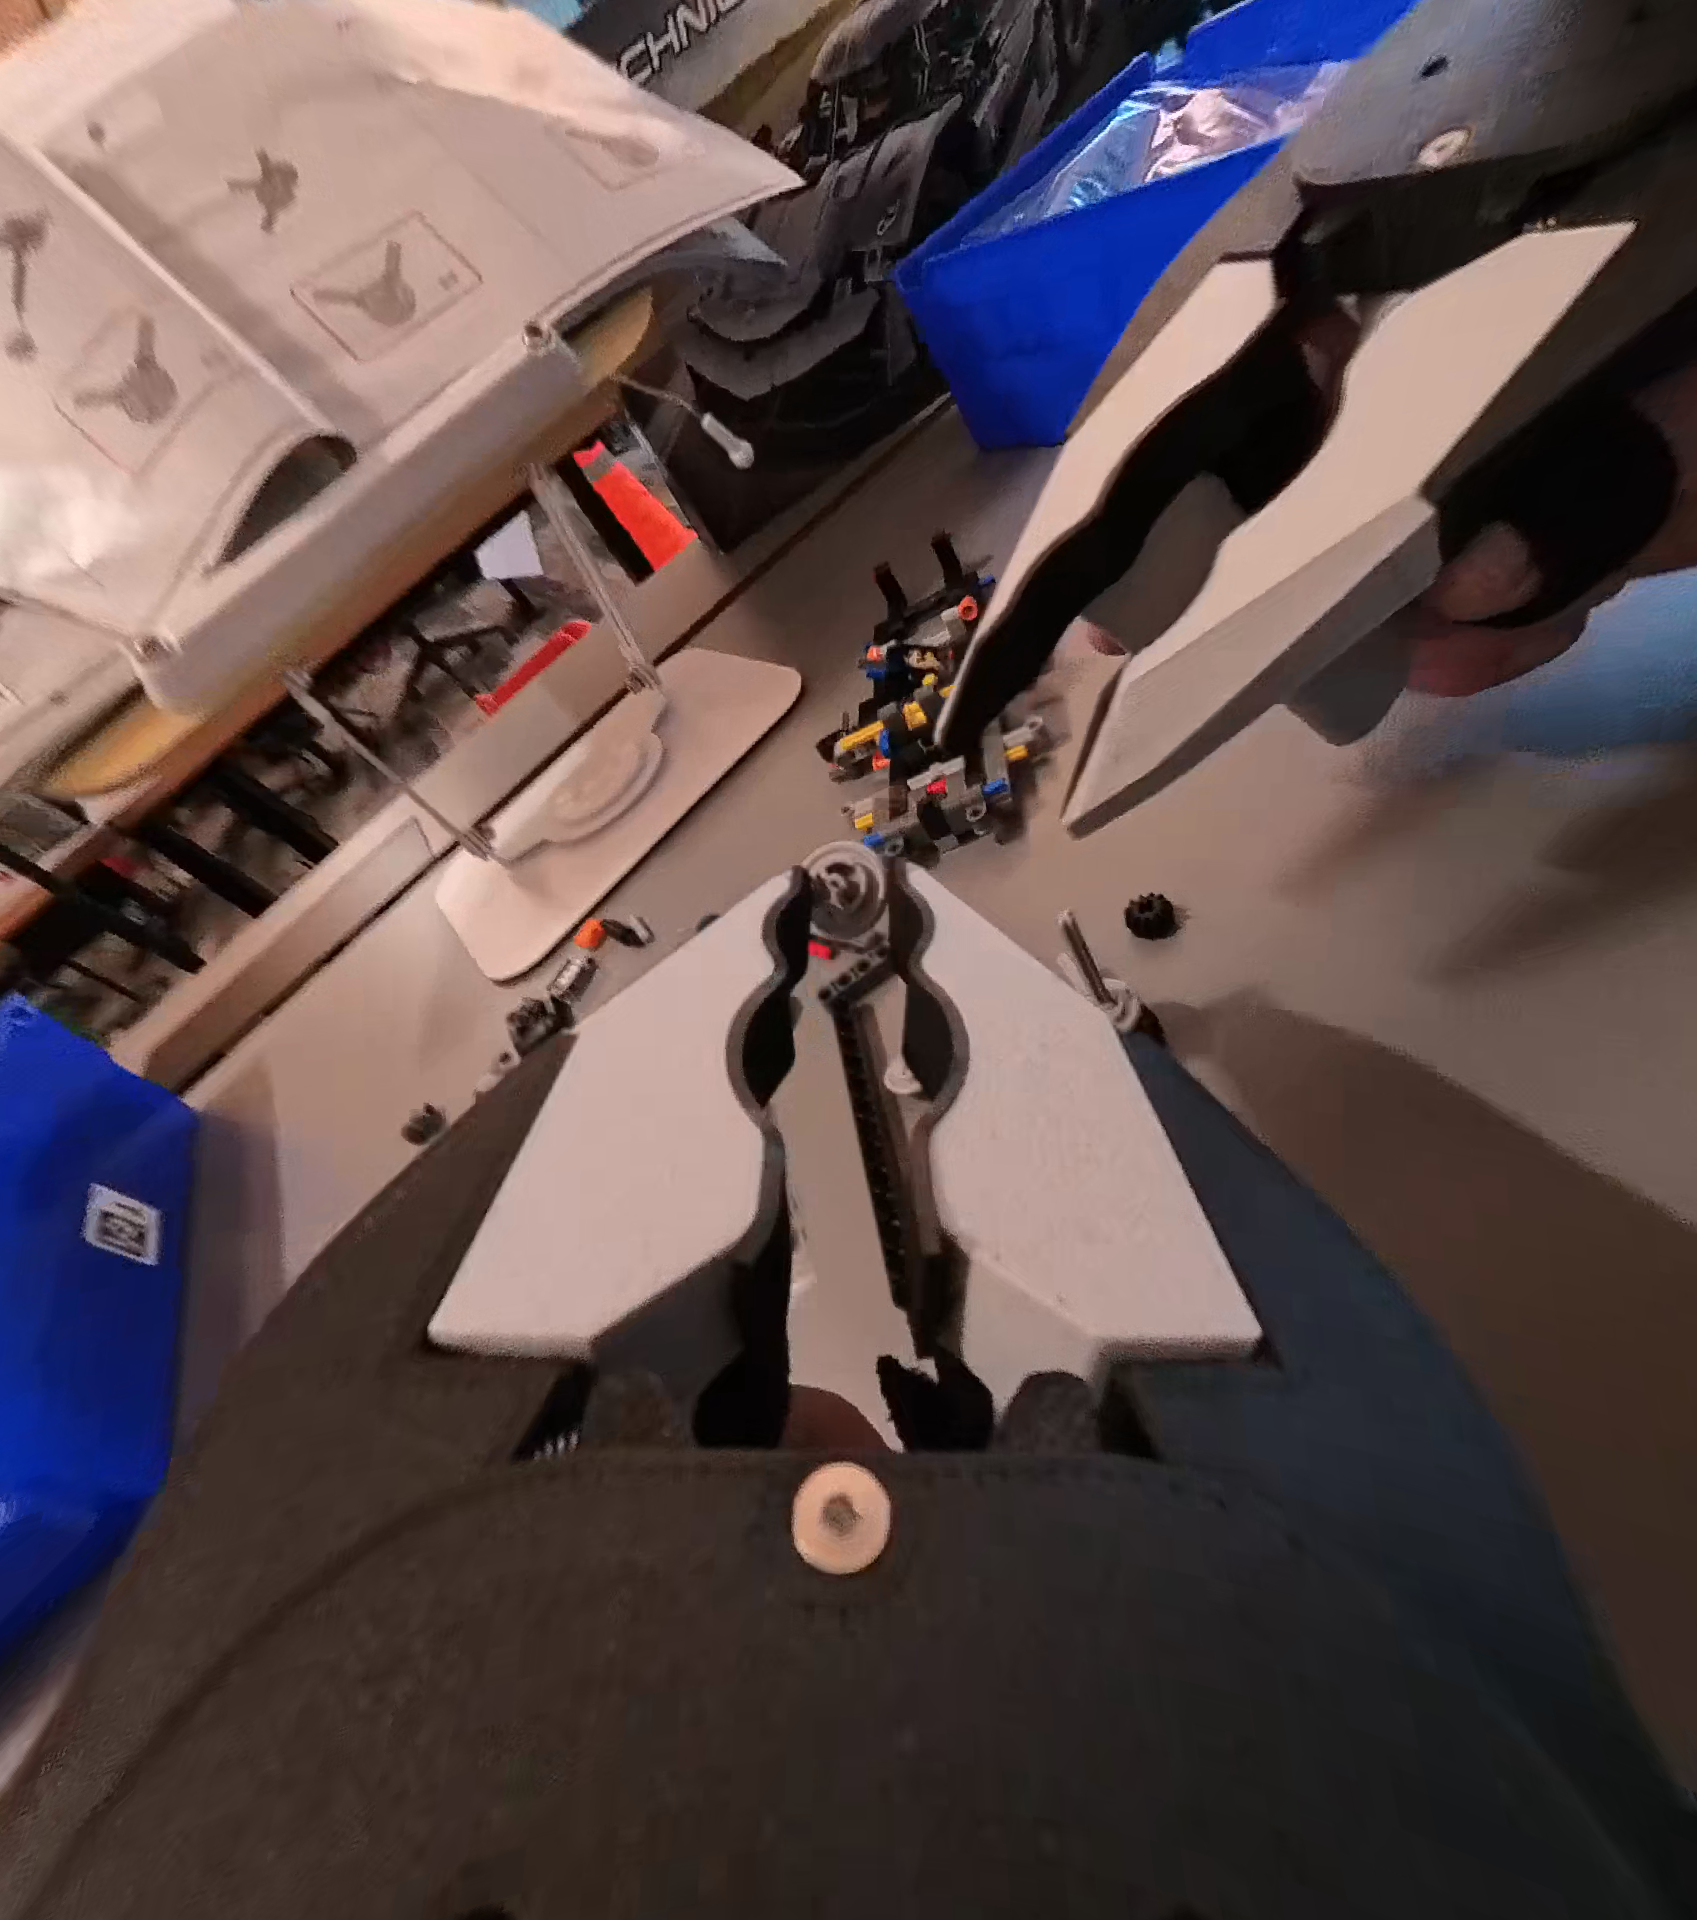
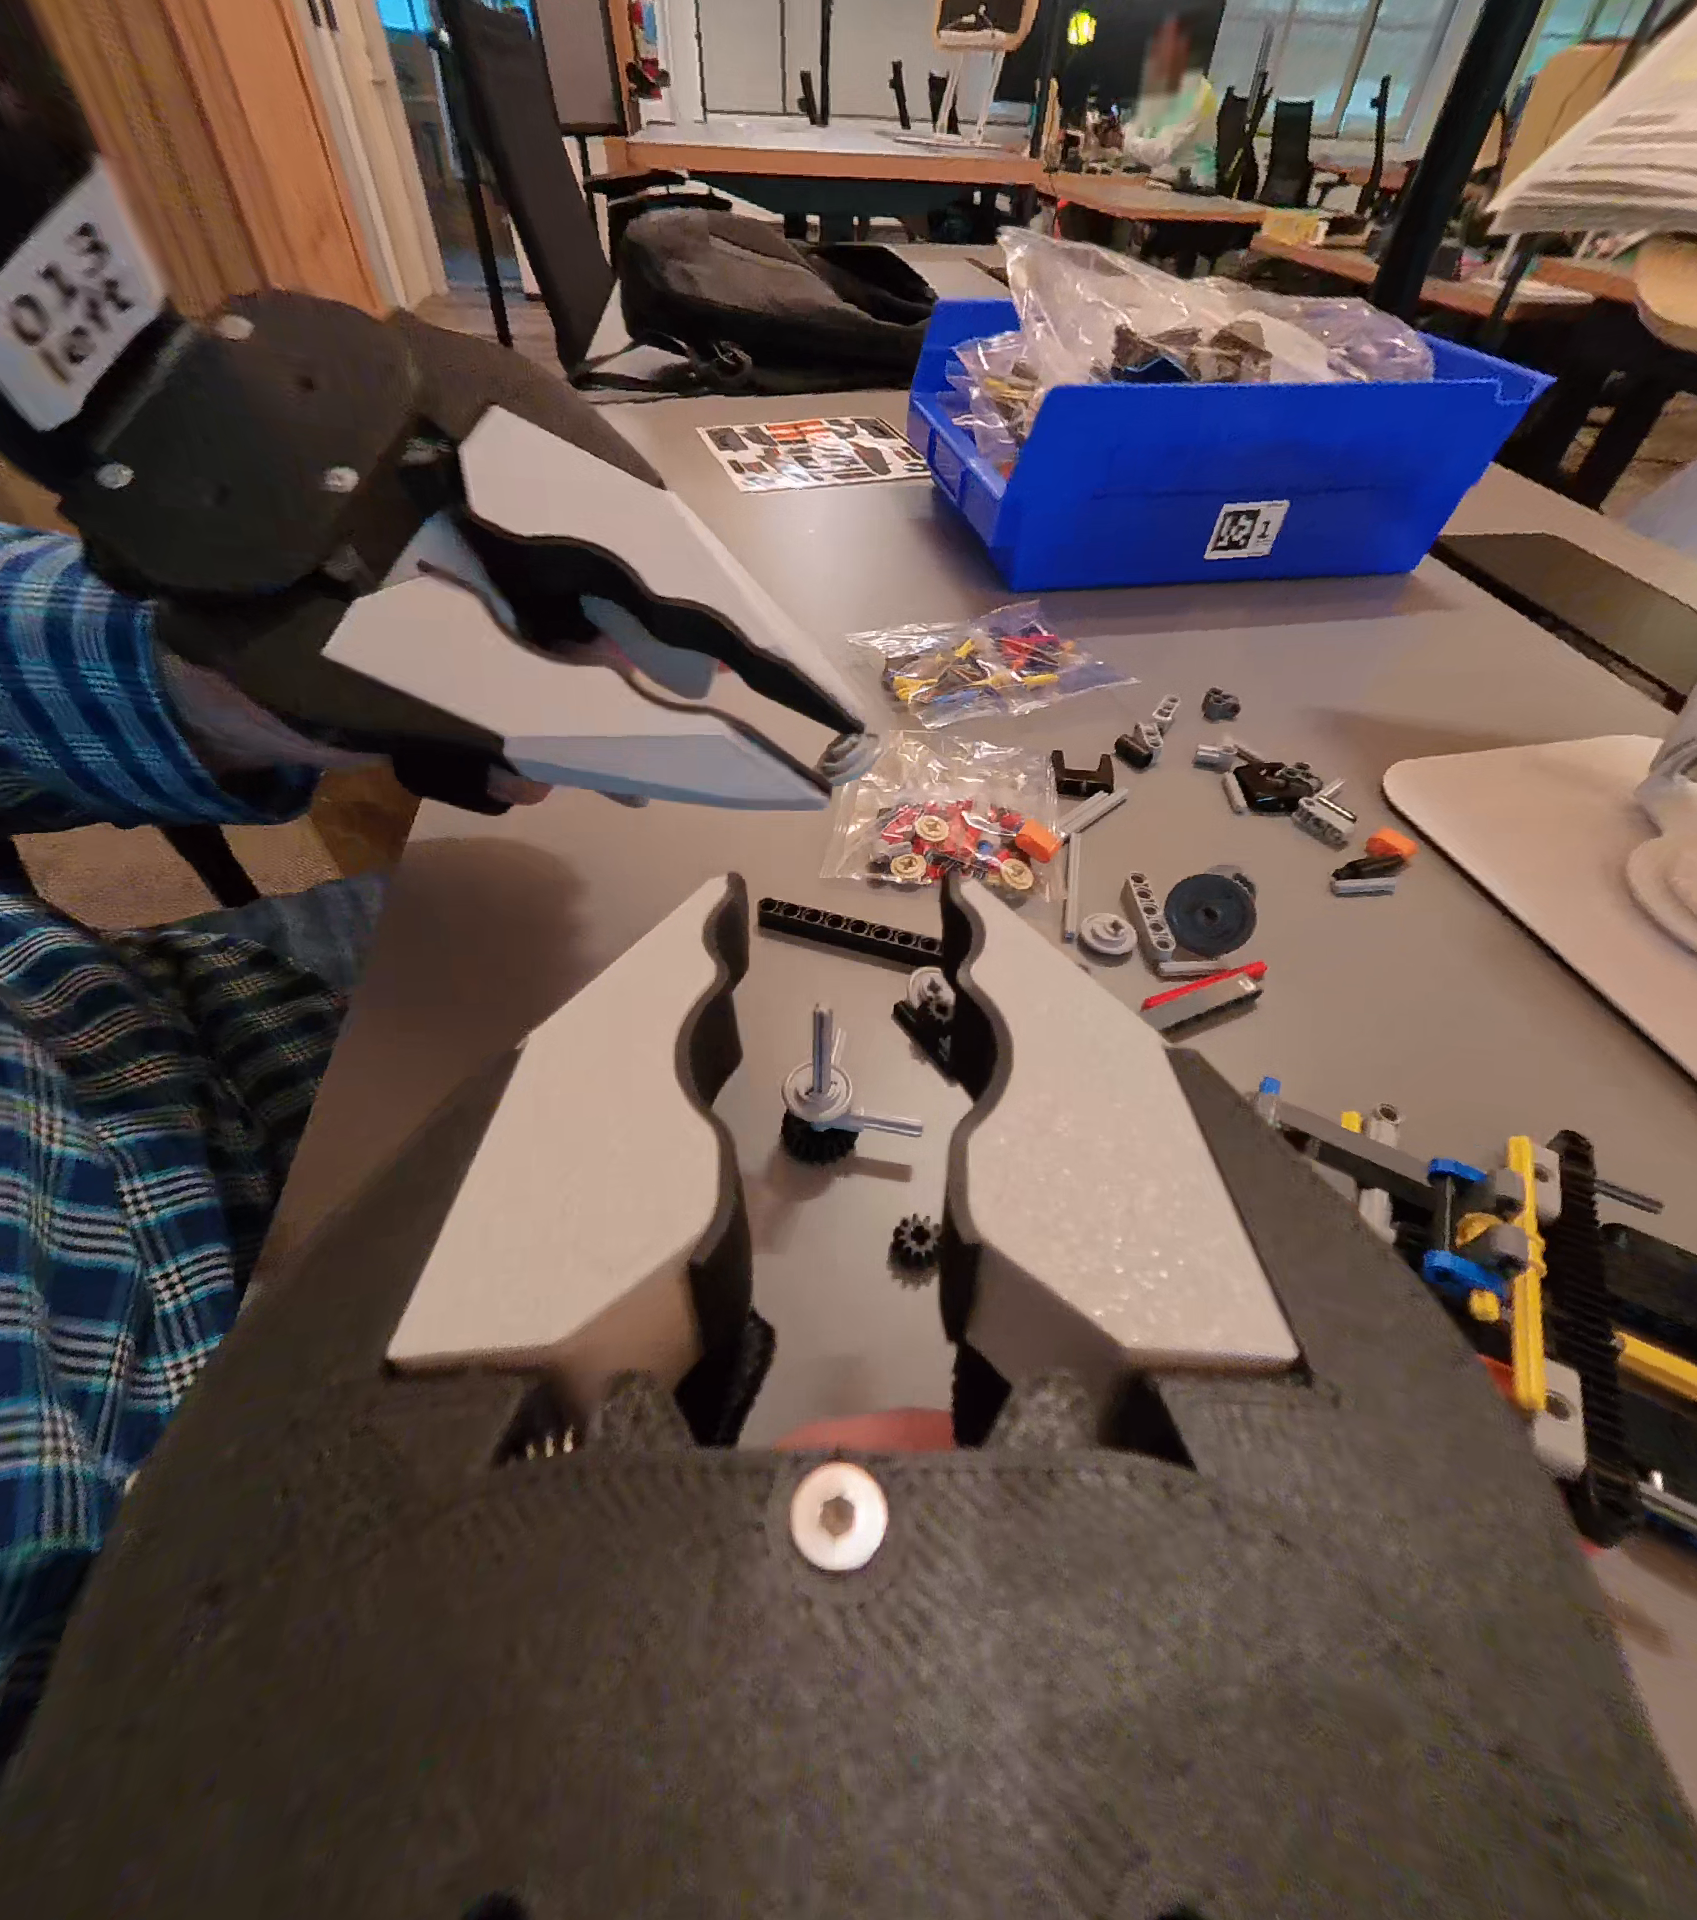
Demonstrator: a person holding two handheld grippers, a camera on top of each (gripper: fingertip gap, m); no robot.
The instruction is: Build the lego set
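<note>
The left gripper is lifted off the grey bench, its grey fingers pinched together on a small round light-grey lego pulley wheel, which sits right at the fingertips. The left wrist view shows the same wheel clamped at the tips.

The right gripper hangs over the bench with its jaws apart and nothing between them. Below the gap lies a short grey lego axle assembly with a black bevel gear, and a small loose black gear rests near the inner edge of the right finger. A long black lego beam with a row of holes lies just beyond the fingertips.

The partly built lego model of black, yellow, blue and grey parts stands on the bench toward its right edge in the right wrist view. Farther in lie two clear plastic bags of small coloured pieces, scattered grey and black loose parts and a dark round wheel. A blue plastic bin holding clear bags sits toward the far edge, with a printed sticker sheet just beside it. A white stand base rests at the right edge, carrying an open instruction booklet. A blue plaid sleeve is behind the left gripper.
</note>
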